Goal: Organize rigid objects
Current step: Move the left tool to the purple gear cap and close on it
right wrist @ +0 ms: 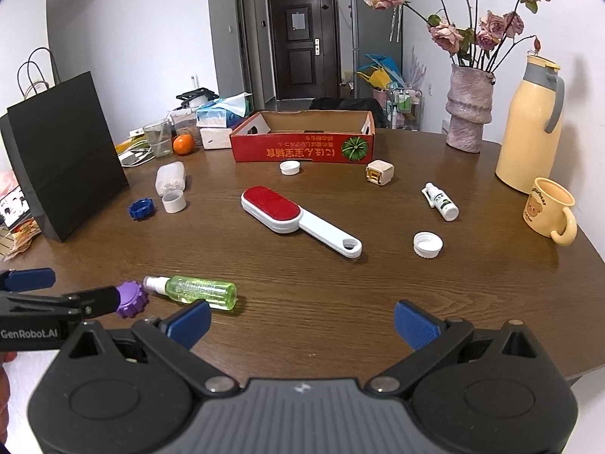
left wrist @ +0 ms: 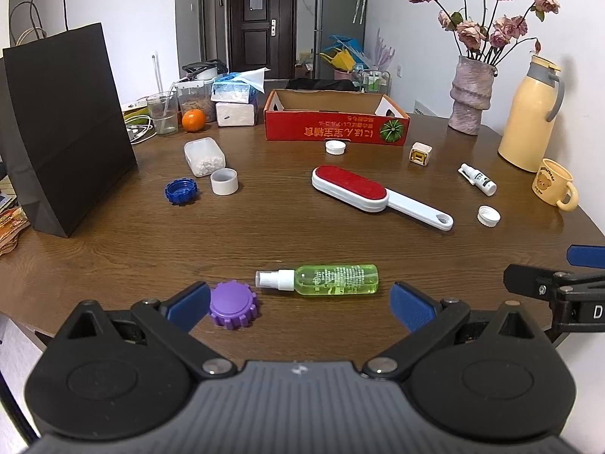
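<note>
Brown wooden table [left wrist: 302, 234] in a lived-in room, a red box [left wrist: 336, 123] at its far side. Left gripper [left wrist: 300, 299] and right gripper [right wrist: 302, 321] both hover at the near edge, jaws spread wide, pinching nothing. Nearest lies a green bottle [left wrist: 336, 279] on its side, long axis running left to right, white nozzle pointing left, just beside a purple cap [left wrist: 232, 304]. It looks light, stiff and smooth, likely to roll; best gripped across its middle. Farther back lies a lint brush [left wrist: 351, 189], handle pointing toward the near right
</note>
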`<action>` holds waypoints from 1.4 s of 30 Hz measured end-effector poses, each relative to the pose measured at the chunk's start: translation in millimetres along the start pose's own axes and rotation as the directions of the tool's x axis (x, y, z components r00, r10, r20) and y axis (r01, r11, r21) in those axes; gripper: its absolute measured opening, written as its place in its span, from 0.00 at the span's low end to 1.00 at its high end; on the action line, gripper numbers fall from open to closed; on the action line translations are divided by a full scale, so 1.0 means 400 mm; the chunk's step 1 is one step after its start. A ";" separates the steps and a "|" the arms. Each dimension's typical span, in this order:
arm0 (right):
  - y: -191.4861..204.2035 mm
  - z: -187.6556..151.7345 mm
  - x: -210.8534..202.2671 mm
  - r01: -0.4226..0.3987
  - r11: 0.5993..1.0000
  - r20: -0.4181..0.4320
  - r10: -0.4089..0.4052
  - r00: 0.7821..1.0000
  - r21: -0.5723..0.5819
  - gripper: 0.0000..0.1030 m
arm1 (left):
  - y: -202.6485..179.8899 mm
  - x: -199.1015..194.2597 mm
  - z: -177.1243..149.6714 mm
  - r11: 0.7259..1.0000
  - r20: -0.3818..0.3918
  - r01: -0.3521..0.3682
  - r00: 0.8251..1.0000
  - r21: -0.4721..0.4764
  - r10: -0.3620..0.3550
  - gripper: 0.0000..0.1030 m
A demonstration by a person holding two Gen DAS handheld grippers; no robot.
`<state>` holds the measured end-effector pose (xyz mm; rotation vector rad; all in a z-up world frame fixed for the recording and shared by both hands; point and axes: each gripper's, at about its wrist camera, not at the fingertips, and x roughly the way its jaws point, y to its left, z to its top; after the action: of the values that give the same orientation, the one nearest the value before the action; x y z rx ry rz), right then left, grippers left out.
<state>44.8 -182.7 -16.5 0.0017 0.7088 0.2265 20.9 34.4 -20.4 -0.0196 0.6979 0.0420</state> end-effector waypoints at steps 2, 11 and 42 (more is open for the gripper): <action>0.004 0.001 0.011 -0.004 1.000 -0.005 0.004 1.000 0.000 1.00 | 0.010 0.011 -0.001 1.000 -0.003 -0.005 1.000 -0.004 0.005 1.00; 0.035 0.008 0.074 -0.027 1.000 -0.041 0.026 0.999 -0.011 1.00 | 0.057 0.083 -0.014 0.999 -0.044 -0.030 0.999 -0.018 0.030 0.92; 0.144 0.001 0.253 -0.053 0.998 -0.138 0.050 0.989 -0.018 0.99 | 0.183 0.297 -0.068 0.999 -0.158 0.020 0.987 -0.047 -0.027 0.60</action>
<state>107.7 -105.7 -77.0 -0.0159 0.8445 0.2858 91.0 110.7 -117.9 -0.0748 0.8561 0.0340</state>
